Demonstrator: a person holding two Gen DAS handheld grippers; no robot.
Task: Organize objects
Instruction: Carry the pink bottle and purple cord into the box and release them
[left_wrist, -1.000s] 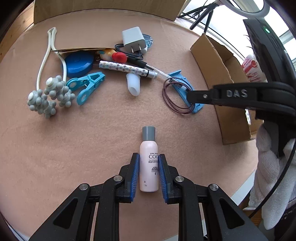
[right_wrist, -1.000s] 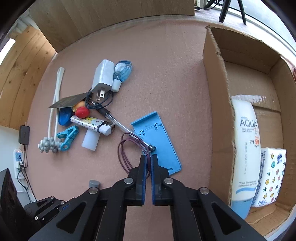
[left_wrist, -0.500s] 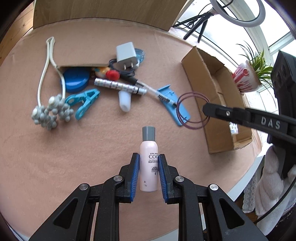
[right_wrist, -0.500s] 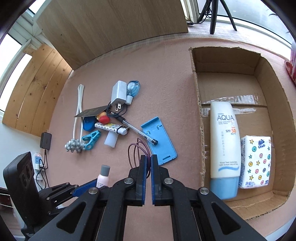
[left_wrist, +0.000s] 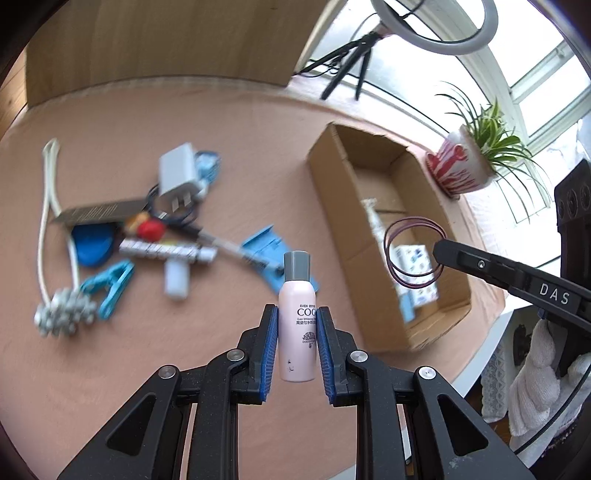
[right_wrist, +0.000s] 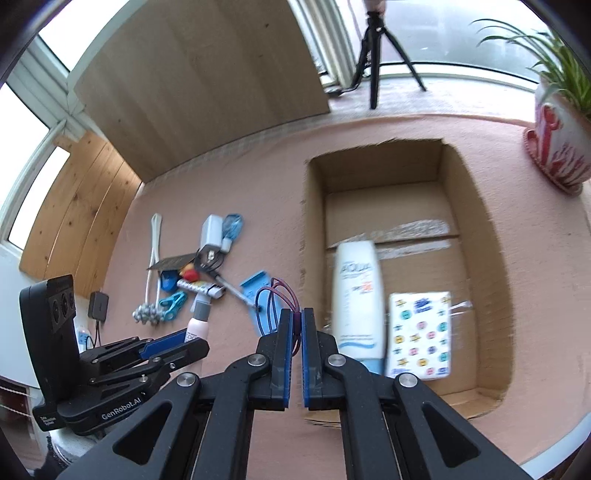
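A pink lotion bottle (left_wrist: 297, 325) w/ grey cap was clamped in the left gripper (left_wrist: 297, 347), held above the table. Purple hair-tie loops (left_wrist: 413, 254) were pinched in the right gripper (right_wrist: 296, 354), jaws nearly together, just short of the cardboard box (right_wrist: 476, 206). Already in the box: a sunscreen tube (right_wrist: 356, 295) & a tissue pack (right_wrist: 421, 336). Judged approx. part-done: two items stowed, two in transit. Left on the table: white charger (left_wrist: 176, 177), blue clip (left_wrist: 110, 284), massage roller (left_wrist: 62, 314), blue stand (left_wrist: 264, 240), lighter (left_wrist: 162, 251), etc.
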